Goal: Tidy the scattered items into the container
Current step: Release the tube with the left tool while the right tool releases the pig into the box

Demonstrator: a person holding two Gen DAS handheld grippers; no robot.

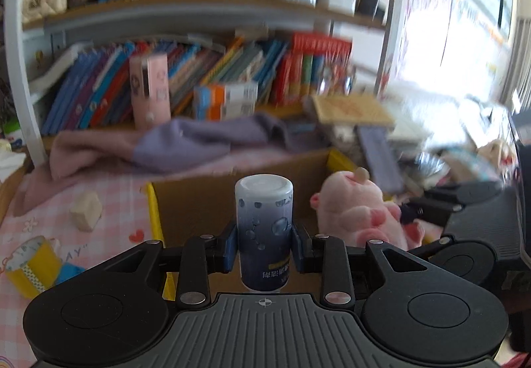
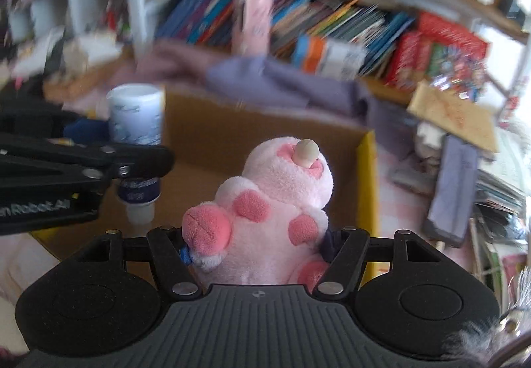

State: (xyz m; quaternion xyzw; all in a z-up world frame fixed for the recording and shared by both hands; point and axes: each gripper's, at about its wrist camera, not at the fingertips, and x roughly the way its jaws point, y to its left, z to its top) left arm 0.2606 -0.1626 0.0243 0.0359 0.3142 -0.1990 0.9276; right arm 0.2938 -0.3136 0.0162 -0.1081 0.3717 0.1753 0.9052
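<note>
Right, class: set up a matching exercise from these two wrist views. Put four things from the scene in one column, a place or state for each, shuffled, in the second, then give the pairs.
Things
1. blue-and-white bottle
2. pink plush toy
3. yellow tape roll
4. cardboard box

Places or states
A. lying on the pink checked cloth
B. clamped in the left tool
C. open-topped, yellow-edged, beneath both held items
D. clamped in the right tool

Pairs: 1-B, 2-D, 3-A, 4-C
</note>
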